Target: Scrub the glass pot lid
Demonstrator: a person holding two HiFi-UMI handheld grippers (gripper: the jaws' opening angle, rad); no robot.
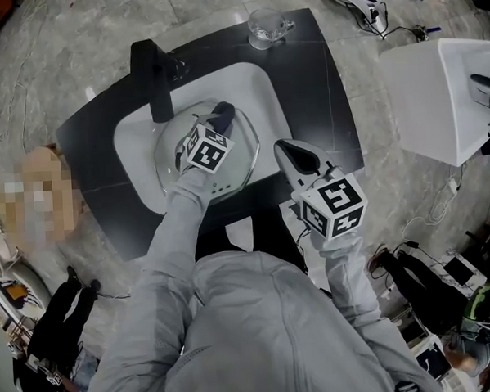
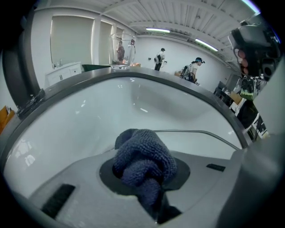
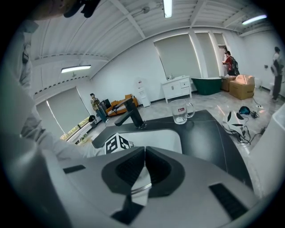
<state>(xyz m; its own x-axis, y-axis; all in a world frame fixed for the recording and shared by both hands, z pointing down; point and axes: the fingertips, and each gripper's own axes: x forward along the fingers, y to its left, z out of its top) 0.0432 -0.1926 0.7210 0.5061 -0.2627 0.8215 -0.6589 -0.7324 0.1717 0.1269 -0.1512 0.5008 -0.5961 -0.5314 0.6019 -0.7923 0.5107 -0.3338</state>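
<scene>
The glass pot lid (image 1: pixel 241 160) lies in the white sink (image 1: pixel 251 80), filling the lower left part of the basin in the head view. Bare white basin lies open toward the upper right. The left gripper (image 1: pixel 217 124) is clenched on a dark blue cloth (image 1: pixel 223 112), and the bunched cloth sits over the upper part of the lid, inside its rim. A black faucet (image 1: pixel 153 77) stands on the sink's upper left edge, just beside the lid, so room is tight on that side.

The right gripper (image 1: pixel 285 150) is at the centre right of the head view, over the front strip of the black counter (image 1: pixel 326 105). Its jaws are pressed together with nothing between them, and its tip is just right of the lid's rim. The counter's band is widest to the right of the sink. A glass mug (image 1: pixel 266 26) stands at the counter's far edge, at the top of the frame, well apart from both grippers.

The lid is clear, round and slightly domed, and the left gripper view shows a thin metal rim (image 2: pixel 196 132). The cloth has a looped terry pile and is twisted into a knot-like lump. The sink is glossy with rounded corners, the counter flat and dark, and the faucet angular.
</scene>
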